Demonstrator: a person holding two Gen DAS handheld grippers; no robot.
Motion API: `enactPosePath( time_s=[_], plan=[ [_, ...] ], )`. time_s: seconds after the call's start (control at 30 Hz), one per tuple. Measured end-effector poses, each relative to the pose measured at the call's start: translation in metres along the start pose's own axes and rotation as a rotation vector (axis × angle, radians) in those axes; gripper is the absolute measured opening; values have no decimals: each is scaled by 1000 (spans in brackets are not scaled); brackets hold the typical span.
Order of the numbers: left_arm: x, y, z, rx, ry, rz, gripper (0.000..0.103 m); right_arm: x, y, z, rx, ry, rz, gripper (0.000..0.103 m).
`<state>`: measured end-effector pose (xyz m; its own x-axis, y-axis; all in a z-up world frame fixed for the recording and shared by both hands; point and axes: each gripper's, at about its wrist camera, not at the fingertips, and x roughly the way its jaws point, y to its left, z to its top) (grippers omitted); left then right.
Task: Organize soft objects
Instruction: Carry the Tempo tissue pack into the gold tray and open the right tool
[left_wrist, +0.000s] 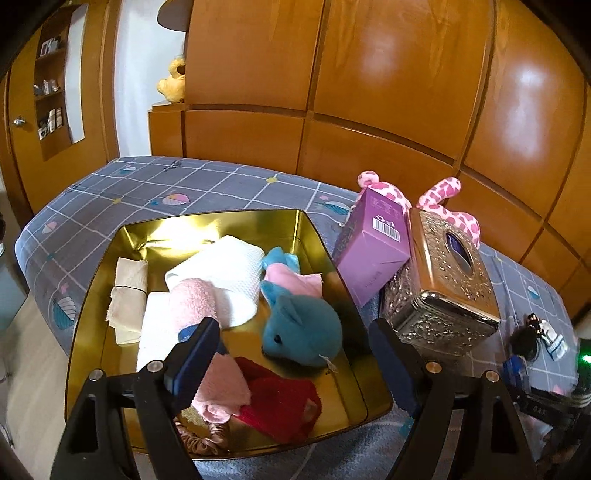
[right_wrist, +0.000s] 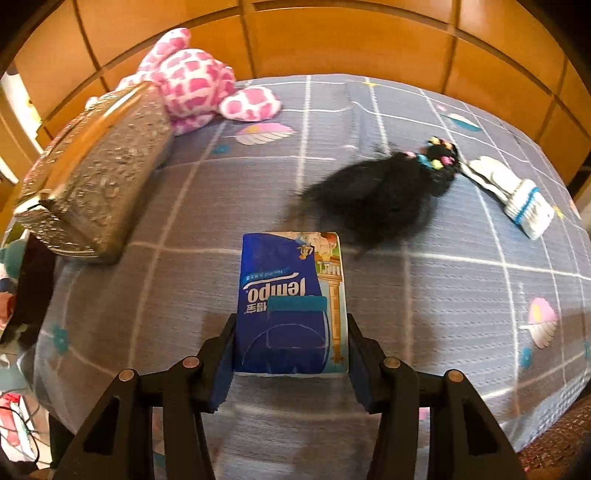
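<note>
A blue Tempo tissue pack (right_wrist: 291, 302) is clamped between the right gripper (right_wrist: 291, 354) pads, above the grey checked bedspread (right_wrist: 443, 295). The left gripper (left_wrist: 295, 354) is spread wide, nothing held, over the gold metal tin (left_wrist: 96, 295) where a teal plush toy (left_wrist: 303, 332) is lying.

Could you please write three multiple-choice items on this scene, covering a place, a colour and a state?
1. Where does the blue toy rabbit lie?
A. in the gold tin
B. on the tissue box
C. on the floor

2. What colour is the box leaning on the silver tissue box?
A. green
B. purple
C. black

3. What is the right gripper doing?
A. standing empty
B. gripping a sock
C. gripping the tissue pack

Answers: 1 A, the rabbit sits among cloths inside the tin; 2 B, its sides are purple; 3 C, both pads press the pack's sides.
</note>
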<state>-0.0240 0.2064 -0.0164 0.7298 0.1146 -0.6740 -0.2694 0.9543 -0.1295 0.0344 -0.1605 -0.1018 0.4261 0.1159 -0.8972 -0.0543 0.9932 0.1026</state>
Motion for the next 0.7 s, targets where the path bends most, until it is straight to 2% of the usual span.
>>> enactPosePath(
  time_s=[0.17,0.33,0.5,0.7],
  plan=[
    [0,-4,-2,13,9,-4,83,-12,12,12,7,-42,67,52],
    [1,-4,-2,16,9,-1,83,-38,30,39,-4,-148,152,52],
    [1,-2,-2,10,11,2,83,-59,69,63,-95,-232,228,52],
    [1,6,1,-10,4,19,83,-73,121,73,-192,-261,316,52]
  ],
)
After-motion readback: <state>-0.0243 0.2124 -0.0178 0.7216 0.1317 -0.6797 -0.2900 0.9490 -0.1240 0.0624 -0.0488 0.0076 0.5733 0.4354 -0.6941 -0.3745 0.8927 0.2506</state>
